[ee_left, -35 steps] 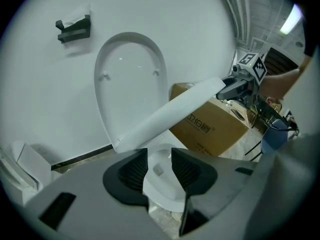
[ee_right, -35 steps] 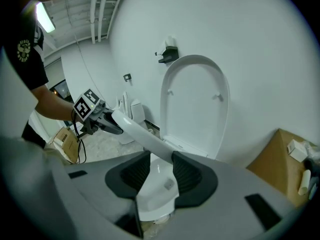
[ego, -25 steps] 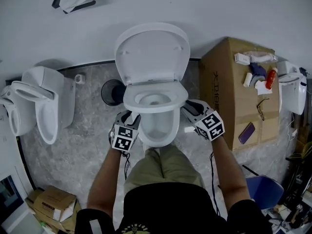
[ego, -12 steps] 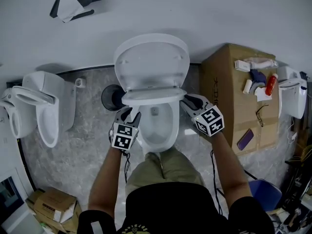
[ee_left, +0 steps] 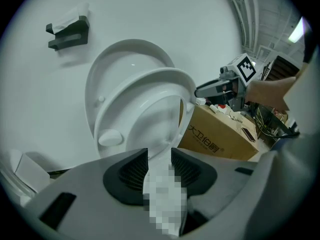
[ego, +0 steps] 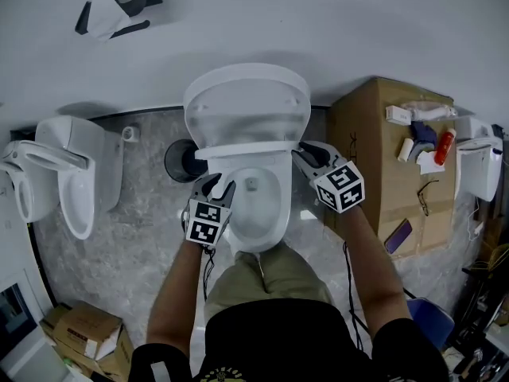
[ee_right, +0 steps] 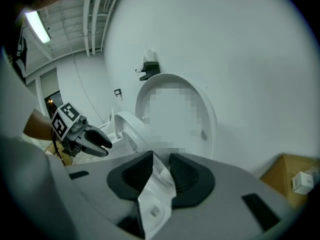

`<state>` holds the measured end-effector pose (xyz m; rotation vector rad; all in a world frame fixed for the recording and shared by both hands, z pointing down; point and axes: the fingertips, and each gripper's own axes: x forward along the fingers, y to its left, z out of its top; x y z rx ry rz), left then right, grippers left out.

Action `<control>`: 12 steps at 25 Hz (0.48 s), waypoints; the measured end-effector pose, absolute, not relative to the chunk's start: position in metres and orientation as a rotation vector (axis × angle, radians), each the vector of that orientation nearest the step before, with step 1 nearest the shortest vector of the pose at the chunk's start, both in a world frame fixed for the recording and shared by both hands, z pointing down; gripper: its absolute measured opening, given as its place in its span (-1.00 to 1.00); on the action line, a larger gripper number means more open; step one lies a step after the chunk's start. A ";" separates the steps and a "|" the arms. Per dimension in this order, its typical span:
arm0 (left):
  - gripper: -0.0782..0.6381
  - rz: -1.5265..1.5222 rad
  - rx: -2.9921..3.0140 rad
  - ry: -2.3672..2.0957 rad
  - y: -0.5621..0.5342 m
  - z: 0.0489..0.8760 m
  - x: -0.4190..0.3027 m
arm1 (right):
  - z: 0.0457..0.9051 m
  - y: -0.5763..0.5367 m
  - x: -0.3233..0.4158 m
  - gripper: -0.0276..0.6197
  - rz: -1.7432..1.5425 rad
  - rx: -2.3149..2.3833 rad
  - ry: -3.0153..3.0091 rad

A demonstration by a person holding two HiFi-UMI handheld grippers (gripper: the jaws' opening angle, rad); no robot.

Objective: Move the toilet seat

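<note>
The white toilet seat (ego: 246, 148) stands steeply raised, close to the open lid (ego: 246, 102) that leans on the wall. My left gripper (ego: 216, 185) is shut on the seat's left rim; in the left gripper view the rim (ee_left: 150, 114) runs down between its pads. My right gripper (ego: 305, 154) is shut on the right rim (ee_right: 159, 176), and its jaws have just been closing with the seat between them. The bowl (ego: 256, 205) lies uncovered below. Each gripper shows in the other's view: the right gripper (ee_left: 212, 88) and the left gripper (ee_right: 97, 143).
A second toilet (ego: 75, 173) stands at the left. A cardboard box (ego: 370, 157) with small items stands right of the bowl, with a white fixture (ego: 479, 161) beyond it. A black round object (ego: 180, 159) sits by the bowl's left. A paper holder (ego: 107, 8) hangs on the wall.
The seat has swung up from the bowl to a steep angle near the lid. Both grippers have moved toward the wall with it.
</note>
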<state>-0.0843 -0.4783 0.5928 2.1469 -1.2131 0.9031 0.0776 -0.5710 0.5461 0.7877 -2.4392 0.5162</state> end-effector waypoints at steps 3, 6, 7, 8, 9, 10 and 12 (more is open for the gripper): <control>-0.34 0.908 2.136 -1.209 -0.478 0.597 -0.082 | 0.546 -0.585 0.076 -0.54 0.521 0.799 -2.444; -0.34 0.904 2.123 -1.207 -0.477 0.599 -0.081 | 0.547 -0.599 0.074 -0.54 0.528 0.816 -2.448; -0.34 0.903 2.120 -1.207 -0.476 0.600 -0.080 | 0.547 -0.604 0.074 -0.54 0.529 0.823 -2.449; -0.34 0.903 2.117 -1.207 -0.476 0.600 -0.080 | 0.548 -0.609 0.073 -0.54 0.528 0.829 -2.448; -0.34 0.903 2.115 -1.207 -0.475 0.601 -0.079 | 0.548 -0.613 0.073 -0.54 0.526 0.835 -2.446; -0.34 0.902 2.114 -1.206 -0.473 0.602 -0.078 | 0.548 -0.617 0.072 -0.54 0.523 0.840 -2.444; -0.35 0.902 2.108 -1.205 -0.471 0.604 -0.078 | 0.549 -0.624 0.071 -0.54 0.516 0.844 -2.439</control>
